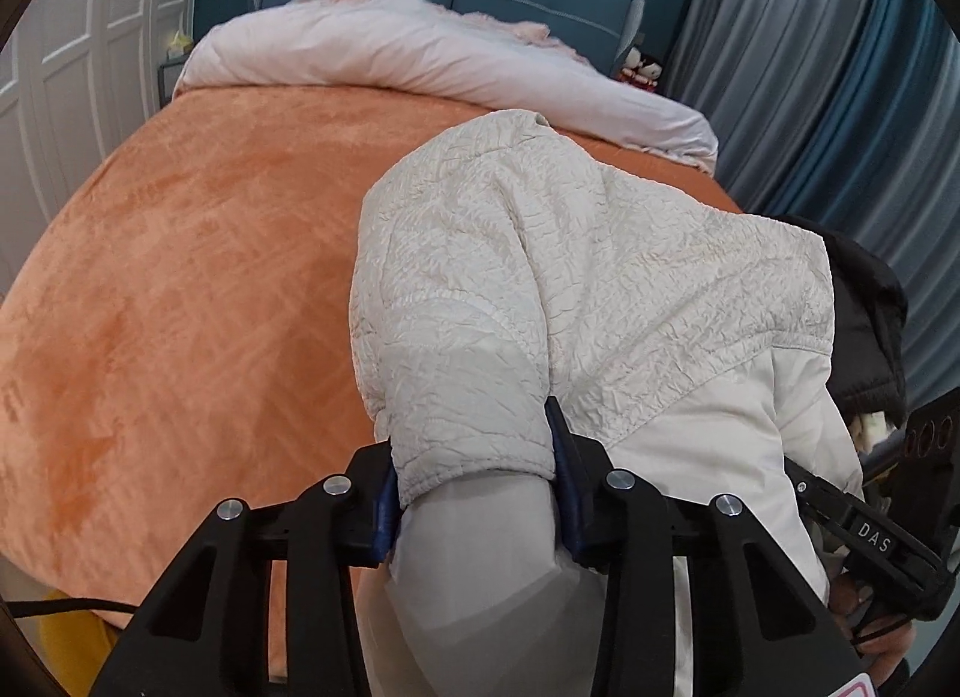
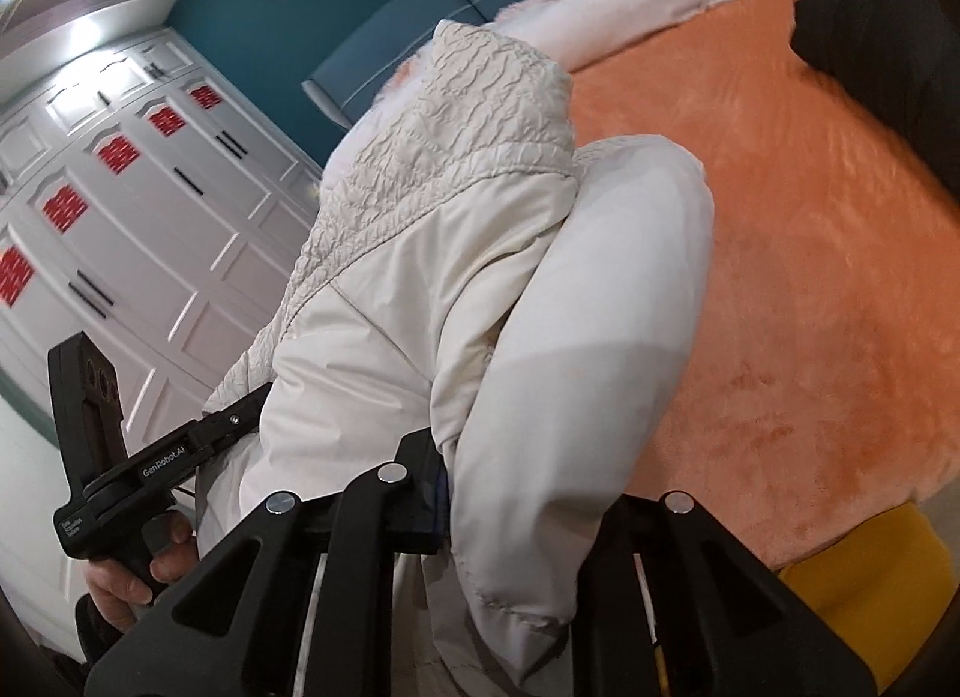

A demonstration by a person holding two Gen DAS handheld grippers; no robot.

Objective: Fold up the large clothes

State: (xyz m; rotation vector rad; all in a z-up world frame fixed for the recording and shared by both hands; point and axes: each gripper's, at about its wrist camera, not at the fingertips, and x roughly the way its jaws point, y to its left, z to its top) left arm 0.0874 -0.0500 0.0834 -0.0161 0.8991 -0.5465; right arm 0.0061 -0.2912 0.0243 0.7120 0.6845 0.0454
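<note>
A cream white puffy jacket [image 1: 588, 289] with a crinkled upper part and smooth lower part hangs in the air over the near edge of the bed. My left gripper [image 1: 474, 493] is shut on a sleeve cuff of the jacket. In the right wrist view the same jacket [image 2: 456, 277] fills the centre, and my right gripper [image 2: 516, 517] is shut on a thick fold of its smooth sleeve. The left gripper's handle [image 2: 120, 475] shows at the lower left there, held by a hand.
An orange plush blanket [image 1: 198, 277] covers the bed, with a pale pink duvet [image 1: 420, 54] bunched at the blue headboard. A black garment [image 2: 882, 36] lies on the bed's right part. White wardrobes [image 2: 138, 229] stand at left, grey-blue curtains [image 1: 840, 66] at right. A yellow thing [image 2: 864, 589] sits beside the bed.
</note>
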